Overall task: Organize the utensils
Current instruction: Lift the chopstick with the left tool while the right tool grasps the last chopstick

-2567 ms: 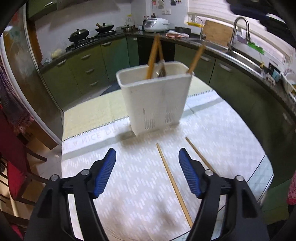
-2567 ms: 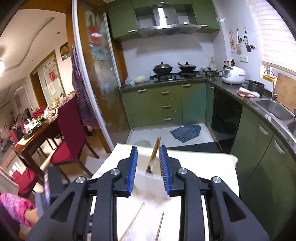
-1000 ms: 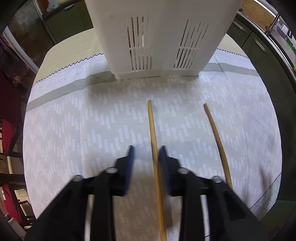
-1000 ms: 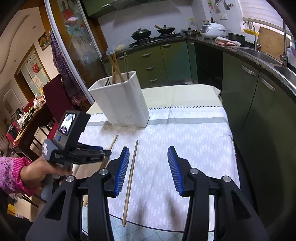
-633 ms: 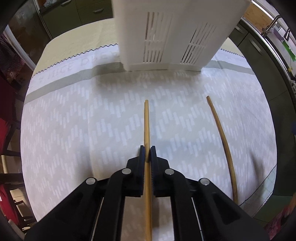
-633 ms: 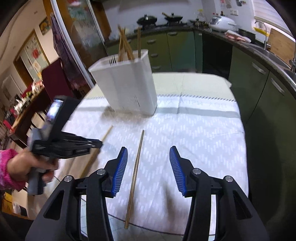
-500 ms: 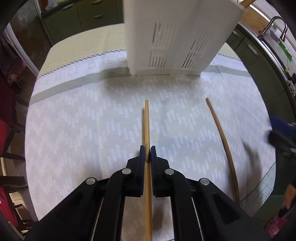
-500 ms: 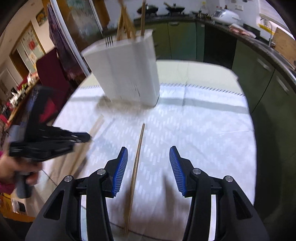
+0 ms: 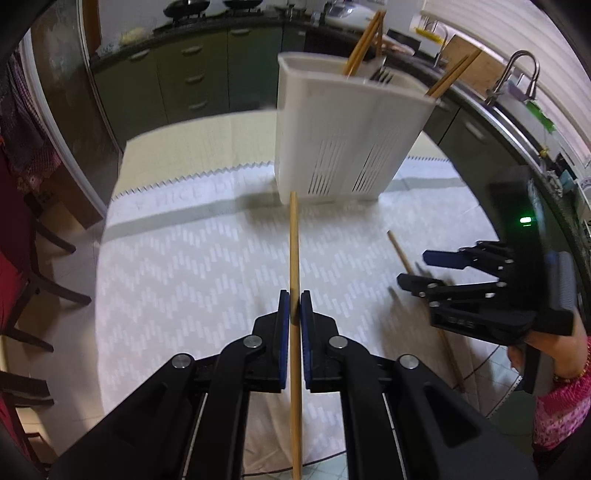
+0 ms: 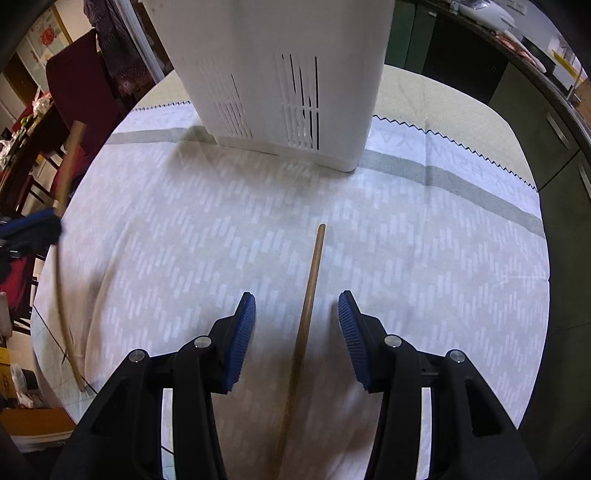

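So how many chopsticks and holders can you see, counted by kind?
Chopsticks outside the holder: 2, held chopstick, chopstick on the cloth
Chopsticks standing in the holder: 3 visible
White utensil holder: 1
Total: 6

You are working in a home kitchen. Green cabinets (image 9: 192,74) with drawer handles run beneath a dark, curved countertop (image 9: 491,114). Two black pans (image 9: 186,4) sit on the hob at the far wall, beside a white rice cooker (image 9: 345,11). A steel tap (image 9: 515,70) rises over the sink under a bright window with blinds (image 9: 524,40). Your bench (image 10: 424,273) carries a white patterned cloth. A dining chair with a red cover (image 10: 81,81) stands to one side.
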A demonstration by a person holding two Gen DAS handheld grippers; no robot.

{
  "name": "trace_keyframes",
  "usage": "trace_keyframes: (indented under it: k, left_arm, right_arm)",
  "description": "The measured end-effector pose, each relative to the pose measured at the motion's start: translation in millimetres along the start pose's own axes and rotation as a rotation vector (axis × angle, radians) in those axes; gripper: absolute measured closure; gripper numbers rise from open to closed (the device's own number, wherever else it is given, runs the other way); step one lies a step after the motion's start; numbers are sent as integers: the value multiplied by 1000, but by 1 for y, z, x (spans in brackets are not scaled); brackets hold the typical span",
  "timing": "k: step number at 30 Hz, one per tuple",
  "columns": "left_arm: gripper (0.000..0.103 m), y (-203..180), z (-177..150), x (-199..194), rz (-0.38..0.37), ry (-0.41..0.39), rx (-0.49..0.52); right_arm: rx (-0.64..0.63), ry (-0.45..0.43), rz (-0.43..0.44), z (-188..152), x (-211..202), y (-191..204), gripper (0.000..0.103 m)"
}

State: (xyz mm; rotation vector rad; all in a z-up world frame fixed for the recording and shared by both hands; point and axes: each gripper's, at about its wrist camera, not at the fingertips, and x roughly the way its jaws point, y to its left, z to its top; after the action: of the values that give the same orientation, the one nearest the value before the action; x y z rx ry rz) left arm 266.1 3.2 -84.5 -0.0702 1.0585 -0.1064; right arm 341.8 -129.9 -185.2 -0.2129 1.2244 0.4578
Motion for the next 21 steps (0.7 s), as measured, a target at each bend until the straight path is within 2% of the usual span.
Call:
trace_keyframes:
  k: [5,10,13,19,21]
  left_arm:
    - [97,-1,0,-20,-10,-56,23]
    - [97,-1,-3,-32,-24,-83,35]
    - [97,-1,-6,-40,-24,-98,44]
    - [97,-1,-9,-47,-25,-120,57]
    - [97,-2,-10,-49,-26,-122,63]
  right_arm:
    - [15,30,-8,6,13,-1,56]
    - [14,42,-39,10,22,1,66]
    - [6,41,-58,8,25,4,68]
    - [-6,40,-59,6,25,12,79]
    - [-1,49,-51,8,26,13,80]
